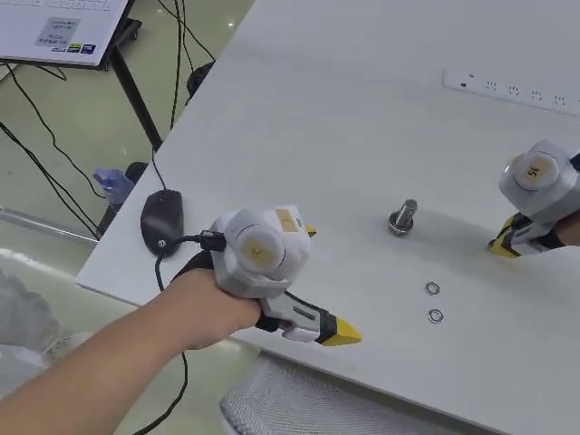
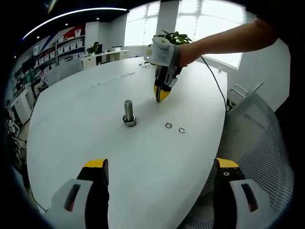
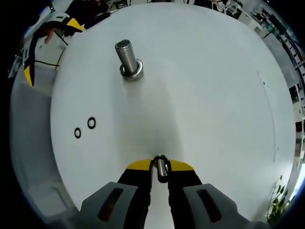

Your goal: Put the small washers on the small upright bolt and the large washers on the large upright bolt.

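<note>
A large steel bolt stands upright on the white table, with a washer ringing its base. Two small washers lie flat just in front of it, also seen as small washers. My right gripper is right of the large bolt, tip down at the table, shut on a small bolt. My left gripper hovers at the table's near edge, left of the washers, jaws wide open and holding nothing.
A black wired mouse lies at the table's left edge. A white power strip runs along the far right. A laptop stands on a side stand at the upper left. A mesh chair is below the near edge.
</note>
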`<state>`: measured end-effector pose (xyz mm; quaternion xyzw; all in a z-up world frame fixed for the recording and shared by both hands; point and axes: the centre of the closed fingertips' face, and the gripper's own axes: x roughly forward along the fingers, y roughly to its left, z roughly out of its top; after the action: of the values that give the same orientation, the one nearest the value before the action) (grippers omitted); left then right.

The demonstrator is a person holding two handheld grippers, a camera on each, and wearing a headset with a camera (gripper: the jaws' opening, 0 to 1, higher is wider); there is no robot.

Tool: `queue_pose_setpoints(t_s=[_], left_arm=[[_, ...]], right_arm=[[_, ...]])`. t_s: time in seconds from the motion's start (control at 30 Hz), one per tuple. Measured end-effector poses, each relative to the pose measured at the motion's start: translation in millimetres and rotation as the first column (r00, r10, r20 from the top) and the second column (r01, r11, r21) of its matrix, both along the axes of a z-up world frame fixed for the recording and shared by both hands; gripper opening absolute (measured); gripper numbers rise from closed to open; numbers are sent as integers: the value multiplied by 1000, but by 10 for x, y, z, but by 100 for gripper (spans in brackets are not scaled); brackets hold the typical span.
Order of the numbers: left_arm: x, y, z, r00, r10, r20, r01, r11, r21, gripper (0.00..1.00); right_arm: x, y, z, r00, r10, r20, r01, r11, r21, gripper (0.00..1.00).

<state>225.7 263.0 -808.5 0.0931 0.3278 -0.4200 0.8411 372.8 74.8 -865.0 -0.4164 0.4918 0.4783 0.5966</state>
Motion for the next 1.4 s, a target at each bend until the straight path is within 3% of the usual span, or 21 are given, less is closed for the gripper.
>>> queue_pose_setpoints(t_s=[0.5,0.93,1.23,1.4], left_arm=[[-14,14,10,1000,-1,-3,1,1000,3,90],[-23,34,28,1000,1,0,-1,1000,5,89],[-6,9,87,1000,-9,15,9,1000,2,89],[-3,7,128,1000,-13,23,13,1000,5,89]], right_arm=[[11,9,-2,1000,0,-1,0,1000,-5,14],[12,47,34,1000,18,-11,-18,1000,6,24],[21,92,236,999,45,10,-45,999,19,26],[-26,241,381,996,83,37,-85,995,52,30]])
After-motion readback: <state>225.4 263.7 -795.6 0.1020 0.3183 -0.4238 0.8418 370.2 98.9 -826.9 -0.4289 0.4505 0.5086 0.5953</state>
